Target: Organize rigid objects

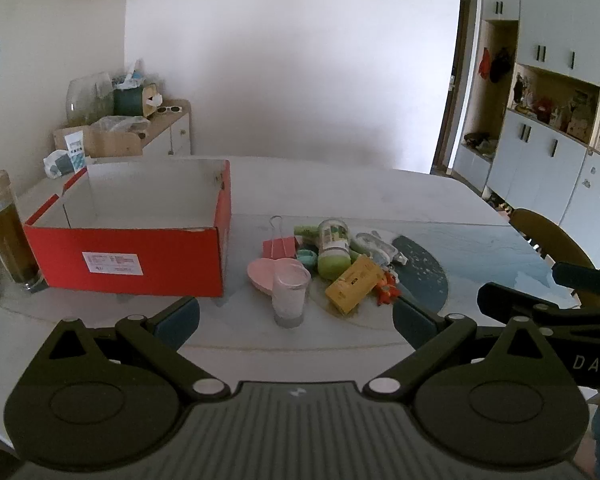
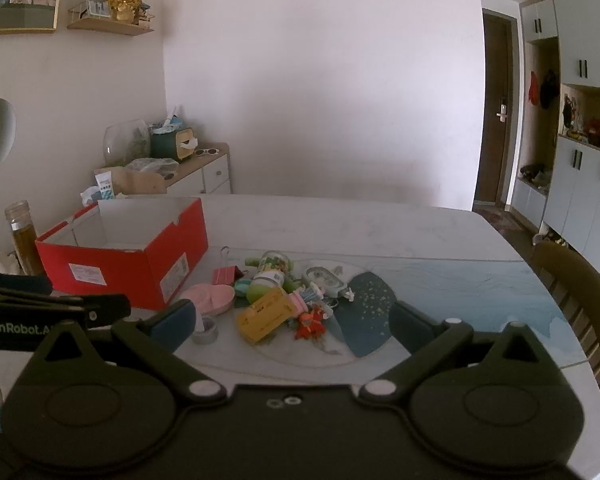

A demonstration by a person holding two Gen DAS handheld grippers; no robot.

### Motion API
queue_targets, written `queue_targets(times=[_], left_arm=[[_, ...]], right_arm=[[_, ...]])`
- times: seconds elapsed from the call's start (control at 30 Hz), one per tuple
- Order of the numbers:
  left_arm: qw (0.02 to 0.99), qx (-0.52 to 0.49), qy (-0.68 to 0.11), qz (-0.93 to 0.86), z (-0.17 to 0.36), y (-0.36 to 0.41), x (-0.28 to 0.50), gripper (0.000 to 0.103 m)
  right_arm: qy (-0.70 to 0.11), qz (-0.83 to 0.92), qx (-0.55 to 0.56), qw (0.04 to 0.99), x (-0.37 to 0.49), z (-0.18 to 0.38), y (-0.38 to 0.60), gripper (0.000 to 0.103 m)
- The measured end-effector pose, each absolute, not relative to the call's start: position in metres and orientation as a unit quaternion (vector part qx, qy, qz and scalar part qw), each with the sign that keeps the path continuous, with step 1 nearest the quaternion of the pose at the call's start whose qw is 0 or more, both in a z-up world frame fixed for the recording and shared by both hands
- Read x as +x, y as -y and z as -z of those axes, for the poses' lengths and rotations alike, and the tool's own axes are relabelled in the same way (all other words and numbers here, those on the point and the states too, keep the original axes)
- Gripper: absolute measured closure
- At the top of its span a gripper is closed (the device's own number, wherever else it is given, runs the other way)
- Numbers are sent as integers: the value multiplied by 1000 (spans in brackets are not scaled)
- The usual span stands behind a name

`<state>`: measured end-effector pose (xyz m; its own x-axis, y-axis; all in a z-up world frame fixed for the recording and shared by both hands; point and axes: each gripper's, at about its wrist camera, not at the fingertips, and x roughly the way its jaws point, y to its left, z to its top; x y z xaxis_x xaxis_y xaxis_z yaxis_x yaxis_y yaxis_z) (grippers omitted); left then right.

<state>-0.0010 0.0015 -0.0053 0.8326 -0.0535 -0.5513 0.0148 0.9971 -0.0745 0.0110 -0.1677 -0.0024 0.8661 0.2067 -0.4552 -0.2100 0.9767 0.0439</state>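
2 grippers hover over the near edge of a pale marble-look table (image 1: 340,184), both tilted down, both jaws spread fully wide, nothing between them. Left gripper (image 1: 296,318) faces the pile; right gripper (image 2: 294,322) sits just beside it, its side arm visible at the right of the left wrist view.

Room: plain white wall behind, grey cabinets (image 2: 580,184) and a dark door (image 2: 496,128) to the right, low sideboard (image 2: 204,172) with clutter in the far left corner.

Red box (image 1: 140,256) stands open and upright on the left half of the table, white inside; what it holds cannot be told. Tall bottle (image 1: 6,232) of brownish liquid stands just beside the box's left side, near the left edge.

Pile of rigid objects sits mid-table, right of the box, partly on a dark round mat (image 1: 424,272):
- clear cup (image 1: 290,296), upright, nearest the grippers
- pink dish (image 1: 264,272) touching the cup
- pink binder clip (image 1: 280,246) behind it
- yellow box (image 1: 354,284), tilted
- green-lidded jar (image 1: 332,250) on its side
- small orange toy (image 1: 386,292) by the yellow box
- clear plastic piece (image 1: 374,244) at the back

Things in the pile overlap; the cup blocks a straight reach to the dish.

Chair back (image 2: 580,292) stands at the right edge. Far half of the table and the near strip in front of the pile are bare.
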Motion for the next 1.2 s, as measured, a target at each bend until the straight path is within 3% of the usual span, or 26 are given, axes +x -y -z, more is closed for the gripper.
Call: queue_targets(times=[1.2], left_arm=[[957,-28,-286,38,1,1,-9,0]], right_arm=[[-229,-113,-4,967,-4,-4,167,0]])
